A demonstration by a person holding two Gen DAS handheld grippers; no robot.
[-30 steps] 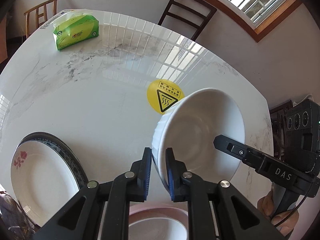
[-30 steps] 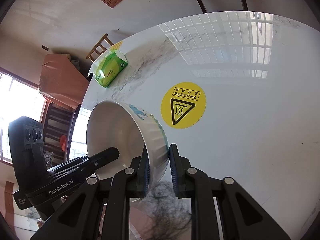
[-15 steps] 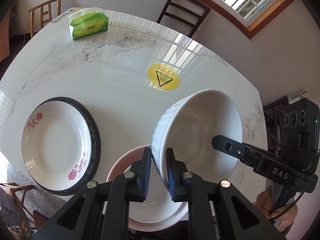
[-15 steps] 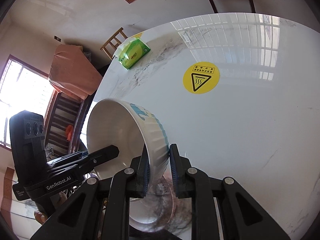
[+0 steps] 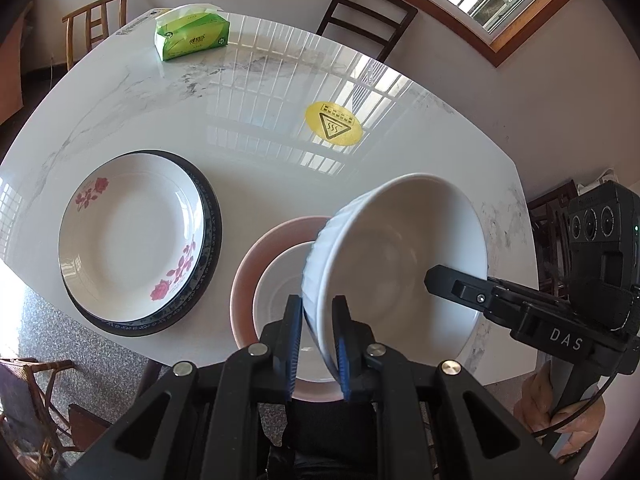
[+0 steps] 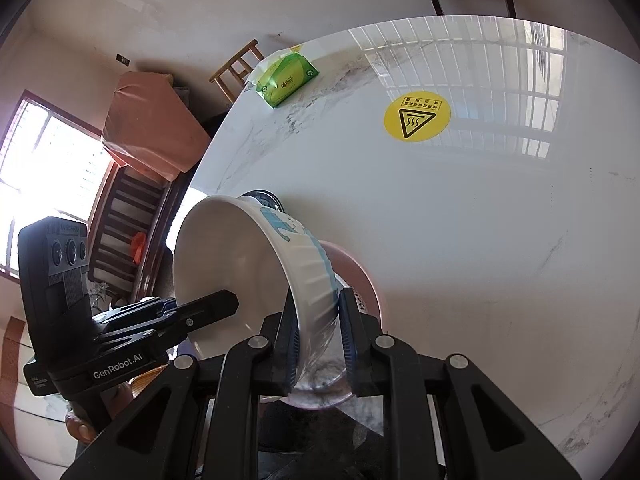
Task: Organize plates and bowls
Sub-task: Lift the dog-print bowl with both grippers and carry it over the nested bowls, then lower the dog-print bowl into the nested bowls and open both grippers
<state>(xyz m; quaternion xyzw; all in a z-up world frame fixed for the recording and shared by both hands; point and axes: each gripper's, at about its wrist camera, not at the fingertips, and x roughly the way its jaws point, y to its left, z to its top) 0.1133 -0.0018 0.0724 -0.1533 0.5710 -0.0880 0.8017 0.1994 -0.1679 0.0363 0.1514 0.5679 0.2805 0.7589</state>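
Note:
Both grippers hold one white ribbed bowl (image 5: 400, 264) by opposite sides of its rim, lifted above the table. My left gripper (image 5: 316, 344) is shut on its near rim; my right gripper (image 6: 318, 340) is shut on the other rim, where the bowl (image 6: 240, 264) shows a blue pattern. Below the bowl a pink plate (image 5: 244, 280) with a smaller white dish (image 5: 280, 284) in it sits near the table edge. A rose-patterned plate (image 5: 128, 232) lies stacked on a dark-rimmed plate (image 5: 210, 216) at the left.
The white marble table (image 5: 240, 120) carries a green tissue pack (image 5: 192, 38) at the far side and a yellow warning sticker (image 5: 334, 124). Chairs stand around the table. The table's near edge (image 5: 120, 344) is close below the grippers.
Both grippers have pulled back and risen with the bowl. More of the table, the pink plate and the rose plate have come into view.

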